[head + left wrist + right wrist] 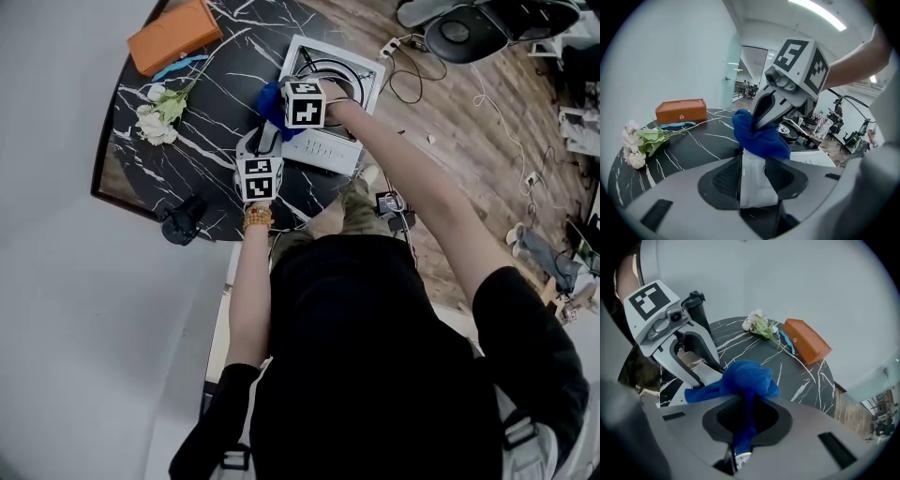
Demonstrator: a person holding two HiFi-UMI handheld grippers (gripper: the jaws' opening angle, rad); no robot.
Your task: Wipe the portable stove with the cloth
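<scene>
Black marble table (211,103), white-veined, curved edge. The square white portable stove (328,150) sits at the table's far right side, with a dark burner ring on top.

We note the right tool (746,401) closed on the crumpled blue cloth (745,378). A strand runs down between its jaws and the bunch bulges over their tips. The cloth is at the stove's left edge; we cannot tell whether it touches the surface.

The left tool (752,164) is at the stove's near-left corner. Its jaws grip a white edge of the stove that fills the gap between the pads. The cloth hangs just beyond its tips.

Far left lies a rectangular orange box (174,35), with a light-blue strip (178,67) just beside it. White flowers with green leaves (157,117) lie nearer, at left.
</scene>
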